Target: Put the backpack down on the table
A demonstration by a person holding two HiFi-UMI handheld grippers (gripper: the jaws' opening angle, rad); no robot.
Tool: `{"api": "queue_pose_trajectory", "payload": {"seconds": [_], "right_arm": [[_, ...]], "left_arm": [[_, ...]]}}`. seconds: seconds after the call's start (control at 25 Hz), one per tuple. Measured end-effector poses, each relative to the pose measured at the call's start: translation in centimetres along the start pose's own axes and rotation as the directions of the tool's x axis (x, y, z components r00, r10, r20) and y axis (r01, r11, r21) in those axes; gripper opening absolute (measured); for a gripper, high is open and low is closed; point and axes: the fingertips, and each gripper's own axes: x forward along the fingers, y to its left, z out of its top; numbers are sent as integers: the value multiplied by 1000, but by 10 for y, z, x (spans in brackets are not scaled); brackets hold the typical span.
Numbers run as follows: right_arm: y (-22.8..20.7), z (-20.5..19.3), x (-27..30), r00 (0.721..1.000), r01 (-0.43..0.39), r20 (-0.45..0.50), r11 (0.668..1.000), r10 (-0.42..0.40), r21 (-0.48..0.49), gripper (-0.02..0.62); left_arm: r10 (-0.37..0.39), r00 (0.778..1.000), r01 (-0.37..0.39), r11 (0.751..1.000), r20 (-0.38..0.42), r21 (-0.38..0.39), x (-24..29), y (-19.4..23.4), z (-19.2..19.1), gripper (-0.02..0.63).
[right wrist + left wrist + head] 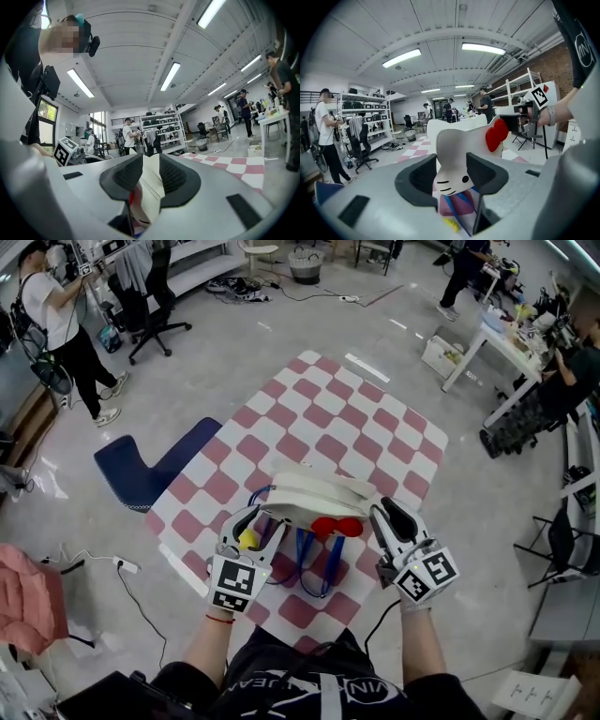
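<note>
A white cat-faced backpack (314,493) with a red bow (336,527) and blue straps lies on the pink-and-white checked table (356,418), near its front edge. My left gripper (261,519) is at the backpack's left end and my right gripper (386,512) at its right end. In the left gripper view, the backpack's white ear (452,150) stands between the open jaws of the left gripper (451,171), with the bow (496,135) behind. In the right gripper view, a white edge of the backpack (152,187) sits between the open jaws of the right gripper (151,171).
A dark blue chair (150,470) stands against the table's left side. A person (66,324) and an office chair (155,306) are at the far left. A white work table (497,343) stands at the right. A power strip with its cable (127,565) lies on the floor.
</note>
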Motion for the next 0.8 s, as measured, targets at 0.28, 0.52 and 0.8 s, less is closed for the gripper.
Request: {"api": "queue_pose_trajectory", "payload": {"seconds": [0.28,0.52,0.8], "right_arm": [[19,-2,-5,997,78,-9,995,-79,-56,32],[44,0,-10,991,135,4,986,-136,-95,2],[92,-13,-24,990,139,-16,988,-140,-65,2]], "left_arm": [[-12,1000,11,1000,15,13,-14,2,-1,178],[-61,996,59,998,64,29,-29,-3,6,6],[-190,980,185,980,61,71,-48,-30,2,6]]}}
